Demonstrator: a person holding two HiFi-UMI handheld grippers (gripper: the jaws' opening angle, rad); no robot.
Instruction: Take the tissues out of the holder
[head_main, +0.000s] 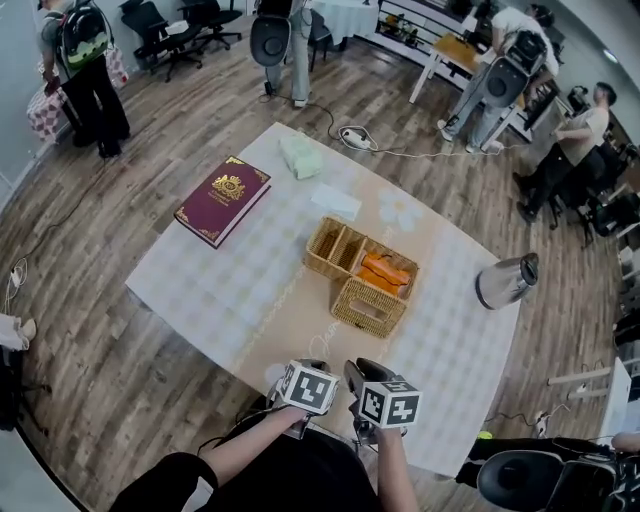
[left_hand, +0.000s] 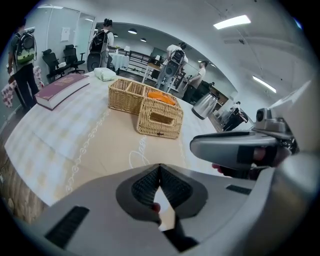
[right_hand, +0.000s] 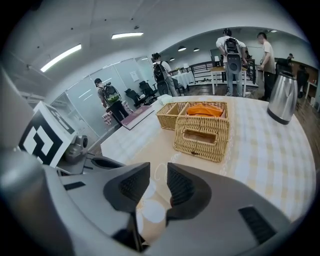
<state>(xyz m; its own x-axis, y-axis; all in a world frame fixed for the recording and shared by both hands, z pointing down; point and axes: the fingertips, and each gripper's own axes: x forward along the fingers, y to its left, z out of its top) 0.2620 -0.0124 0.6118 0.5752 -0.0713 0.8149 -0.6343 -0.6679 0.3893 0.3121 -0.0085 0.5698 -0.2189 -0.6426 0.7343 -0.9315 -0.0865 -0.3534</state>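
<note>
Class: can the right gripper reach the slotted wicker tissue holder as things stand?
Probably yes: the right gripper, jaws apart and empty, faces the slotted wicker tissue holder across bare checked tablecloth.

The holder (head_main: 368, 305) sits on the table (head_main: 200, 290), book (head_main: 222, 199) left, kettle (head_main: 506, 281) right.

Two grey hand-held grippers (left_hand: 159, 172) (right_hand: 157, 182), black-and-white marker cubes (head_main: 307, 387) (head_main: 389, 403).

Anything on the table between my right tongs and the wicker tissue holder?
Nothing visible. Only bare tablecloth lies between the right tongs and the wicker tissue holder. The divided basket sits behind the holder, and the kettle stands off to the right.
</note>
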